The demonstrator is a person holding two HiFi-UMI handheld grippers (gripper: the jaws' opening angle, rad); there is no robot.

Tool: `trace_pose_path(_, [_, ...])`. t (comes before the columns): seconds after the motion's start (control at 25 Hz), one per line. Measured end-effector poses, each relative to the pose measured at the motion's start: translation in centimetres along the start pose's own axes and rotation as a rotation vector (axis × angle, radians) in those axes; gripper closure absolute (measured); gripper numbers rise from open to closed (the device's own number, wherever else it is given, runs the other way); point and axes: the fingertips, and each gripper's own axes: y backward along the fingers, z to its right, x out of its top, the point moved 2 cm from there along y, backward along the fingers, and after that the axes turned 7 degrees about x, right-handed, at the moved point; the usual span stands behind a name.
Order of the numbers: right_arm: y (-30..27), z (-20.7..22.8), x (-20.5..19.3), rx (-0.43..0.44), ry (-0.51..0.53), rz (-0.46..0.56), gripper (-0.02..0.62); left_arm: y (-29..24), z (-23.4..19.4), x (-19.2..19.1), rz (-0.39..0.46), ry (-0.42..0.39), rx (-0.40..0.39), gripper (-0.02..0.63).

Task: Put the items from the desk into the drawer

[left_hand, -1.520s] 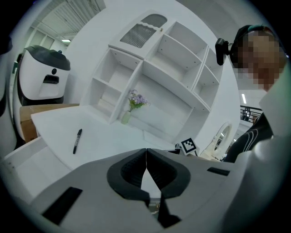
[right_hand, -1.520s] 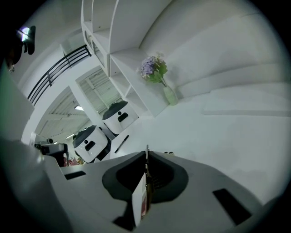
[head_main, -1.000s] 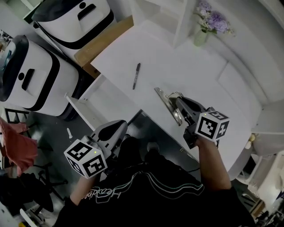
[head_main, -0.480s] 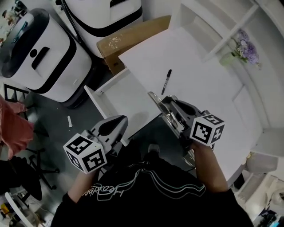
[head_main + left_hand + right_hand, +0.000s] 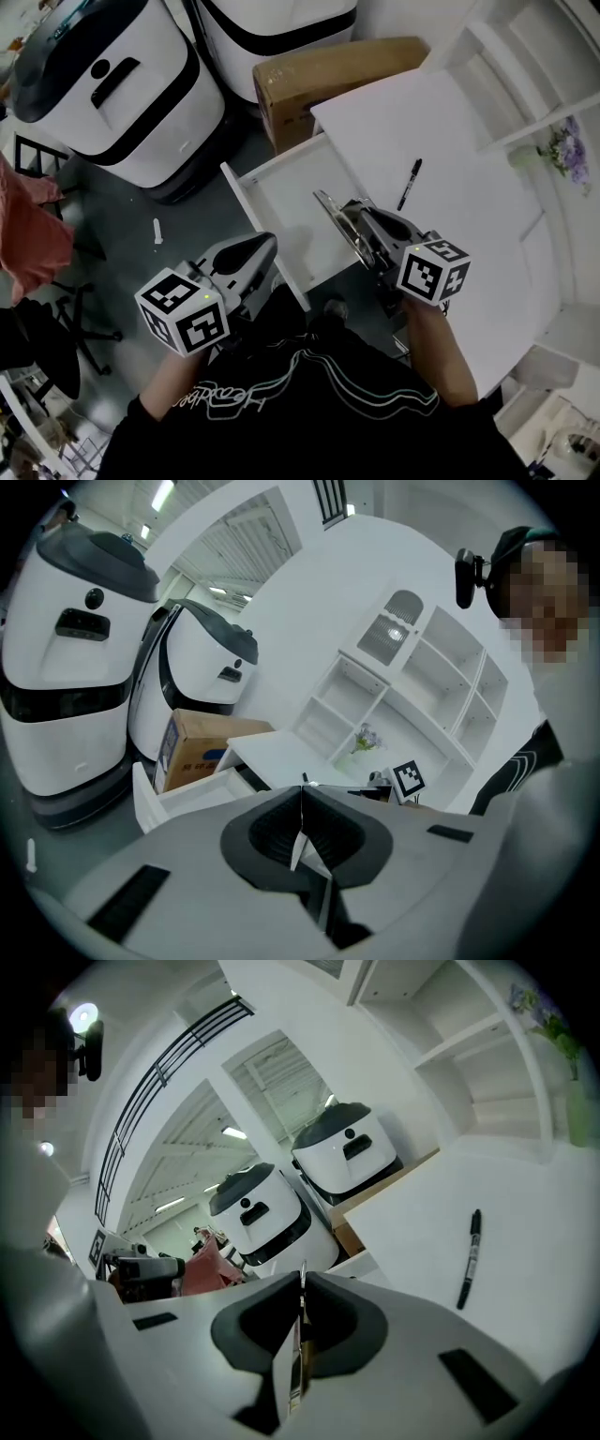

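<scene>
Nearest us, our left hand-held gripper (image 5: 265, 246) hangs closed and empty just short of the open drawer (image 5: 281, 192), free to steady it if needed. Our right hand-held gripper (image 5: 364, 217) is clamped on a thin flat metal piece (image 5: 334, 210), held edge-up at the drawer's right side, we judge for dropping in. Beyond the drawer, the black marker (image 5: 409, 184) lies on the table (image 5: 459, 141), its turn not yet come

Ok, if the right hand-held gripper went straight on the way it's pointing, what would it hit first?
Probably the open drawer: the right hand-held gripper, shut on a thin metal item, aims down over its bare floor. Depth is unclear; the cardboard box lies beyond.
</scene>
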Motion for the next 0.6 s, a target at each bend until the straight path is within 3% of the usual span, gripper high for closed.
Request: trace_pose_path(0.6, [-13.7, 3.7, -8.5, -0.054, -0.106, -0.169, 0.543, 2.5, -11.1, 0.9, 0.016, 0.071, 0.105, 0.586])
